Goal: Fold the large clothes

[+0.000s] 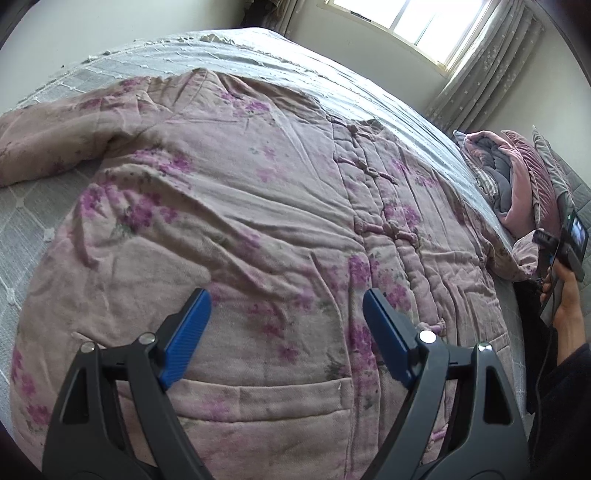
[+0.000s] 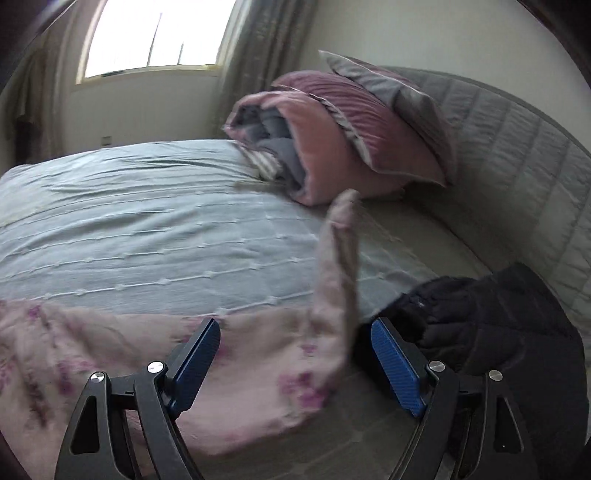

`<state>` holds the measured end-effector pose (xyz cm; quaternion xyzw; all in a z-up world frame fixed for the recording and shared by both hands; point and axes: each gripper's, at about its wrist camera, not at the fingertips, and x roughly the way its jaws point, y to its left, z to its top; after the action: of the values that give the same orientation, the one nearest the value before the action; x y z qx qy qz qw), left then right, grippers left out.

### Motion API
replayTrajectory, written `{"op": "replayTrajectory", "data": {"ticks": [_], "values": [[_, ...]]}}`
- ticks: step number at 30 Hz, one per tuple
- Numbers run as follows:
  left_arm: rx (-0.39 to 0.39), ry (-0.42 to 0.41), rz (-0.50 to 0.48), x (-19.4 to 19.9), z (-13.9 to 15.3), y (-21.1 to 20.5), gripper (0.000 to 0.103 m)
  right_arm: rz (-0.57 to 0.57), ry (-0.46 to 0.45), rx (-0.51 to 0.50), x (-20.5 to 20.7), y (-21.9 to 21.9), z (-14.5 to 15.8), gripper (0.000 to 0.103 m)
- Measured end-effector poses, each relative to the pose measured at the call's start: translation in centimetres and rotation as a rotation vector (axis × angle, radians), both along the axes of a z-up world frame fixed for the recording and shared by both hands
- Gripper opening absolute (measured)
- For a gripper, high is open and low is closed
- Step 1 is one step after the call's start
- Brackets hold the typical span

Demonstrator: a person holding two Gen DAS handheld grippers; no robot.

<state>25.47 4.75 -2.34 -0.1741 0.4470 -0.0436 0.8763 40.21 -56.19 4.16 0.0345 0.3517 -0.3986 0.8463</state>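
A large pink padded jacket (image 1: 236, 206) with purple flowers lies spread front-up on the grey bedspread (image 1: 258, 48), its knot buttons running down the right of centre. One sleeve (image 1: 48, 140) stretches to the far left. My left gripper (image 1: 286, 306) is open and empty, hovering over the jacket's lower front above a patch pocket. In the right wrist view the jacket's other sleeve (image 2: 338, 266) stands up off the bed, blurred. My right gripper (image 2: 295, 339) is open, with the sleeve's base between its fingers and nothing held.
A rolled pink and grey quilt (image 2: 314, 147) and pillows (image 2: 399, 96) lie against the padded headboard (image 2: 517, 147). A dark garment (image 2: 498, 325) lies on the bed to the right. A window (image 2: 155, 33) and curtains stand behind. The right hand with its gripper shows at the left wrist view's edge (image 1: 569, 251).
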Motion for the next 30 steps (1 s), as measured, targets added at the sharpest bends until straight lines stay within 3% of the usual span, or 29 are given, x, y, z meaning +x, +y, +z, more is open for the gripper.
{"op": "replayTrajectory", "data": {"ticks": [2, 4, 5, 6, 7, 8, 12, 16, 20, 23, 27, 30], "values": [[0.017, 0.008, -0.008, 0.1, -0.4, -0.6, 0.084, -0.076, -0.01, 0.052, -1.1, -3.3, -0.7, 0.085], [0.046, 0.012, -0.021, 0.2, -0.6, -1.2, 0.084, -0.119, -0.024, 0.17, -1.8, -6.3, -2.4, 0.08], [0.065, 0.01, -0.023, 0.3, -0.7, -1.6, 0.084, -0.129, -0.019, 0.246, -1.9, -7.5, -3.7, 0.058], [0.077, 0.009, -0.021, 0.3, -0.8, -1.7, 0.084, -0.127, -0.015, 0.293, -2.1, -7.7, -4.5, 0.026], [0.088, 0.01, -0.019, 0.3, -0.9, -1.9, 0.084, -0.102, -0.024, 0.377, -2.1, -8.4, -5.8, 0.013], [0.095, 0.012, -0.019, 0.4, -1.0, -2.0, 0.084, -0.092, -0.022, 0.388, -2.1, -8.0, -6.2, 0.012], [0.106, 0.015, -0.022, 0.4, -1.0, -2.0, 0.084, -0.039, -0.027, 0.271, -2.2, -5.6, -4.5, 0.01], [0.089, 0.011, -0.014, 0.4, -0.7, -1.7, 0.084, 0.044, -0.185, 0.161, -2.5, -1.4, 2.3, 0.009], [0.079, 0.002, 0.007, 0.4, -0.4, -1.0, 0.084, 0.271, -0.36, 0.016, -1.8, 8.3, 9.8, 0.008], [0.084, 0.004, 0.021, 0.5, -0.6, -0.7, 0.084, 0.508, -0.417, -0.042, -1.1, 17.7, 12.1, 0.008], [0.058, 0.011, 0.027, 0.6, -0.6, 0.0, 0.084, 0.791, -0.353, -0.14, -0.1, 30.6, 8.7, 0.008], [0.046, 0.0, 0.056, 0.7, -0.1, 1.2, 0.084, 0.997, -0.131, -0.191, 1.0, 39.7, 1.5, 0.009]]}}
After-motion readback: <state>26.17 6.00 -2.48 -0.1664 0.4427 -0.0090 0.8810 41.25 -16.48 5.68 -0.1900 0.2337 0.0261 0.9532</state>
